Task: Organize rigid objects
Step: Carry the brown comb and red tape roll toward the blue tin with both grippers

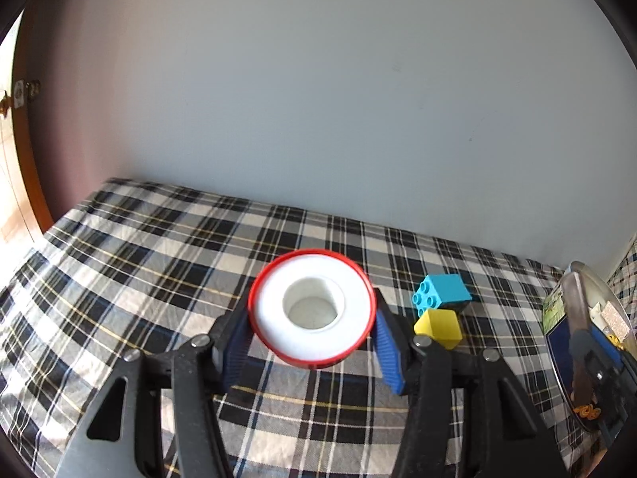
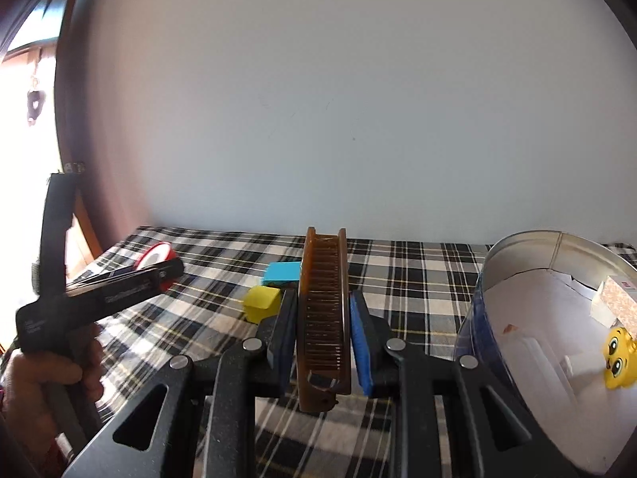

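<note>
My left gripper (image 1: 314, 342) clamps a red-rimmed white tape roll (image 1: 312, 310), my right gripper (image 2: 322, 338) a brown plastic comb (image 2: 323, 318), both lifted, I judge, for the round metal tin (image 2: 517, 251).

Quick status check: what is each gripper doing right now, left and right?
Left gripper: shut on the red-rimmed white tape roll, held above the plaid cloth.
Right gripper: shut on the brown comb, beside the round tin.
</note>
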Tool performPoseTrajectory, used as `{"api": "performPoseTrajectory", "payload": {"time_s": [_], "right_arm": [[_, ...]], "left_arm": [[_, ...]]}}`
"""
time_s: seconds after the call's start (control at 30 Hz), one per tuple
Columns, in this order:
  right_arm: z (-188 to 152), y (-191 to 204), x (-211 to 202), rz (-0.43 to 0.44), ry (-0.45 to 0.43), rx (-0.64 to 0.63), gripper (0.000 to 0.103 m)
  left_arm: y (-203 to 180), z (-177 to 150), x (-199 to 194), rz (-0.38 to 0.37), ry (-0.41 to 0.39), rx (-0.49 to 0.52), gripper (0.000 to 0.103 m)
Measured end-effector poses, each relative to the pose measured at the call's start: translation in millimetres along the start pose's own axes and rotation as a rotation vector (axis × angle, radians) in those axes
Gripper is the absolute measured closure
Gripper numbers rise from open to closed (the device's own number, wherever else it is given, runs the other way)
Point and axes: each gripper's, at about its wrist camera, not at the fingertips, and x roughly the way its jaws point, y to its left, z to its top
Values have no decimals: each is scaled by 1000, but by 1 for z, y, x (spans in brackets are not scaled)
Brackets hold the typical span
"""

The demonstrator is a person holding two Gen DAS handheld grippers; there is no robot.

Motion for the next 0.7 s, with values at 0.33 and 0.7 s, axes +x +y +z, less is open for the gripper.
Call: {"api": "performPoseTrajectory", "payload": {"time_s": [0.33,0.7], "right_arm": [[-5,18,-27,-25,-77,-76,75],[-4,9,-29,-26,-76,-39,75]], "left_arm": [[-31,-11,-26,83,-82,113,49],[-50,-20,-37,114,-120,165,49]]}}
